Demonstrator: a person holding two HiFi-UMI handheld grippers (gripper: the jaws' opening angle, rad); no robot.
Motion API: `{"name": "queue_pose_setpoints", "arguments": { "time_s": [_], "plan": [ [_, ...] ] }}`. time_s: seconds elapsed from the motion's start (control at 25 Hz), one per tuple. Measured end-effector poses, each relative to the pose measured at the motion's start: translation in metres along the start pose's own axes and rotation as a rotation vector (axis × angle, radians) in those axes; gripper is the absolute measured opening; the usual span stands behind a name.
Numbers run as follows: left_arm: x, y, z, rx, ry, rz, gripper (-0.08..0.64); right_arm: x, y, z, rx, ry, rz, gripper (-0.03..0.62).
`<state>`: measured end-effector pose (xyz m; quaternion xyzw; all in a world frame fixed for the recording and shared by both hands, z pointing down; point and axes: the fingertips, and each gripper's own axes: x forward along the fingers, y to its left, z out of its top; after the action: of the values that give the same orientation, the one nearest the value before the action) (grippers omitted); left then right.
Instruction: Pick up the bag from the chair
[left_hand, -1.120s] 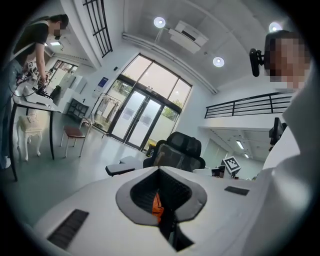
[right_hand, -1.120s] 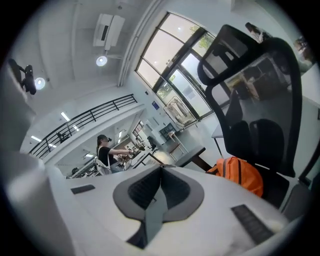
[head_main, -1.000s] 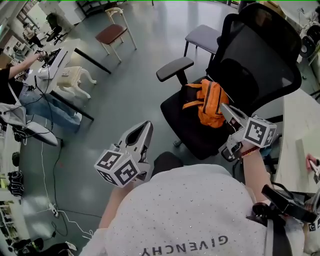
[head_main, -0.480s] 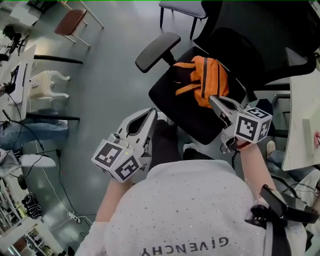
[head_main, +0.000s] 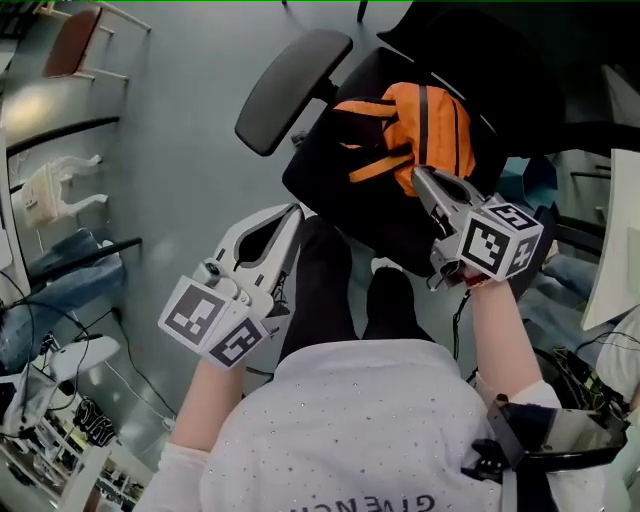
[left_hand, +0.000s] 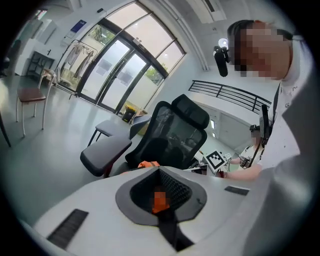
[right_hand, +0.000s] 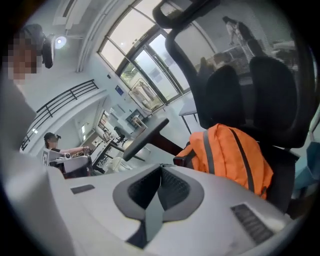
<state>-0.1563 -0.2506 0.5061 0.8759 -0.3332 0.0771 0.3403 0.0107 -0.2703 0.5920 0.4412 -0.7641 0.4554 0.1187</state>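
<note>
Vs a sec ago the person has leaned in & both grippers have dropped toward the chair (head_main: 325, 190): seat & bag fill much more of the head view now. The bag (head_main: 415, 125), orange w/ dark straps, lies on the seat toward its back edge, against the backrest, w/ the armrest (head_main: 290, 85) off to its left. The right gripper (head_main: 420, 178) has closed the gap and its tip now sits at the bag's near edge; touching or just short, can't tell. In the right gripper view its jaws are clenched together w/ nothing between, the bag (right_hand: 230, 155) just beyond & to the right of them. The left gripper (head_main: 293, 212) trails at the seat's front-left edge, apart from the bag, jaws also pressed together & empty in its own view (left_hand: 159, 170). So the approach looks about done, but no grasp yet. The right jaws likely need to open before they can take fabric or a strap.
</note>
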Motion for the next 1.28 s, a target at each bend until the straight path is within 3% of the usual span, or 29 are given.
{"name": "queue_pose_setpoints", "arguments": {
  "time_s": [0.2, 0.32, 0.44, 0.76, 0.92, 1.0, 1.12, 1.16, 1.2, 1.24, 1.28],
  "plan": [
    [0.024, 0.018, -0.019, 0.027, 0.094, -0.021, 0.003, 0.026, -0.016, -0.009, -0.034, 0.019, -0.055, 0.013],
    [0.032, 0.023, -0.028, 0.027, 0.126, -0.049, 0.003, 0.044, -0.028, -0.02, -0.072, 0.063, -0.085, 0.073],
    [0.034, 0.034, -0.041, 0.042, 0.171, -0.058, 0.003, 0.064, -0.038, -0.029, -0.08, 0.091, -0.114, 0.083],
    [0.037, 0.052, -0.043, 0.049, 0.175, -0.042, 0.003, 0.101, -0.048, -0.028, -0.26, 0.167, -0.174, 0.298],
    [0.037, 0.052, -0.042, 0.032, 0.172, -0.056, 0.003, 0.113, -0.066, -0.039, -0.374, 0.239, -0.294, 0.393],
    [0.037, 0.054, -0.043, 0.024, 0.174, -0.054, 0.003, 0.12, -0.081, -0.046, -0.444, 0.279, -0.379, 0.403],
    [0.034, 0.059, -0.045, 0.006, 0.174, -0.044, 0.003, 0.129, -0.101, -0.053, -0.501, 0.326, -0.501, 0.384],
    [0.033, 0.06, -0.046, 0.003, 0.175, -0.04, 0.003, 0.129, -0.107, -0.053, -0.505, 0.328, -0.545, 0.304],
    [0.032, 0.06, -0.047, 0.002, 0.177, -0.035, 0.003, 0.128, -0.113, -0.053, -0.499, 0.323, -0.58, 0.143],
    [0.032, 0.061, -0.048, 0.001, 0.177, -0.031, 0.003, 0.126, -0.116, -0.053, -0.476, 0.317, -0.592, 0.058],
    [0.03, 0.061, -0.049, 0.001, 0.176, -0.028, 0.003, 0.125, -0.116, -0.055, -0.433, 0.31, -0.574, 0.035]
  ]
}}
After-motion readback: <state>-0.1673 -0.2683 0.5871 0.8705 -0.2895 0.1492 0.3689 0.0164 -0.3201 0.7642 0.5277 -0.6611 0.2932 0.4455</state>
